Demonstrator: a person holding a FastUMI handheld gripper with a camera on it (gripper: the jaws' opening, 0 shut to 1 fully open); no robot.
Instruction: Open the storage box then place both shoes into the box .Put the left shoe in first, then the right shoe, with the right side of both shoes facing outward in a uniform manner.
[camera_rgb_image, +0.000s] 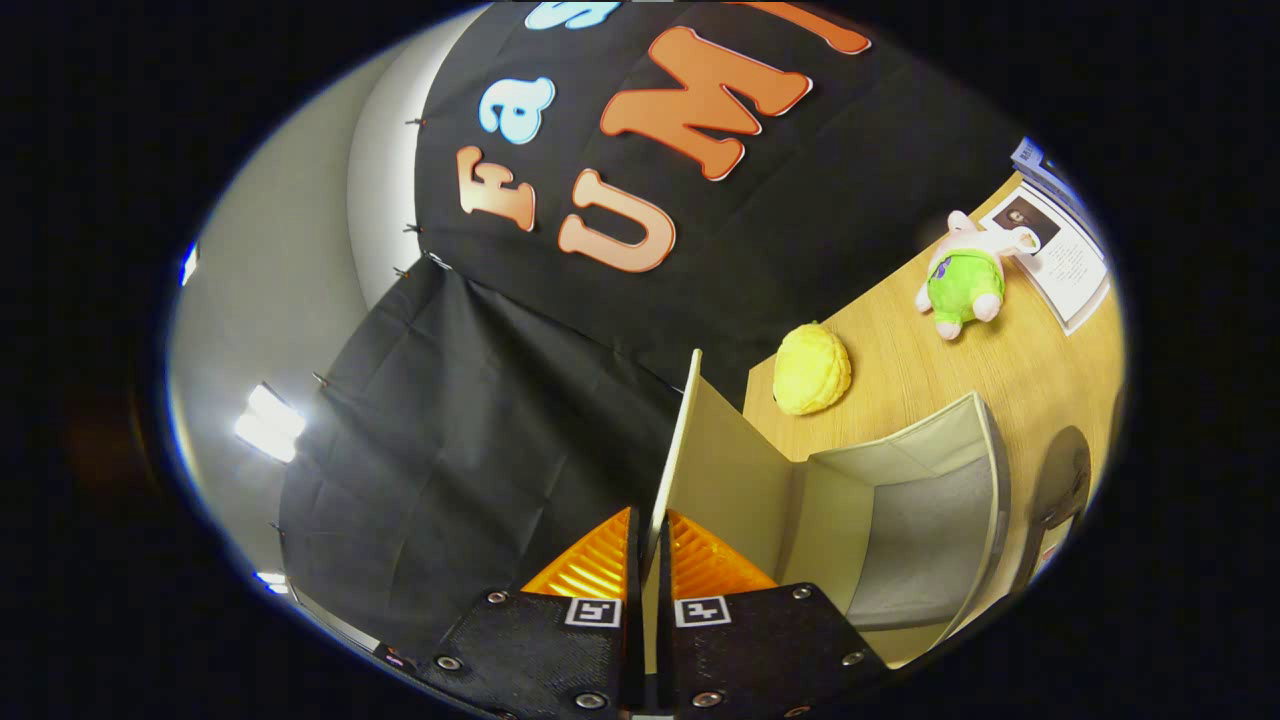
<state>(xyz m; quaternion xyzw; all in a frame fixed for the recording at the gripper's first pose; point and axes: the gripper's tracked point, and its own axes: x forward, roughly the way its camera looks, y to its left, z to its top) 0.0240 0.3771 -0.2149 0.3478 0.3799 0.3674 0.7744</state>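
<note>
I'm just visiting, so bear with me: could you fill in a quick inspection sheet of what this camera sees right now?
Surface: wooden table, bare grain.
Job's things: storage box, interior empty; its lid stands raised, edge between the fingers. Shoes: nothing seen.
Clutter: yellow plush beyond the box; pink-and-green plush toy farther off, beside a printed sheet.
Claw: shut on the lid's thin edge.
Cables: nothing seen.
Surroundings: black cloth wall, ceiling light.

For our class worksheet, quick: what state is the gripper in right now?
Gripper: closed, both fingers pinching the thin beige lid panel of the open grey fabric storage box, holding it raised.
</note>
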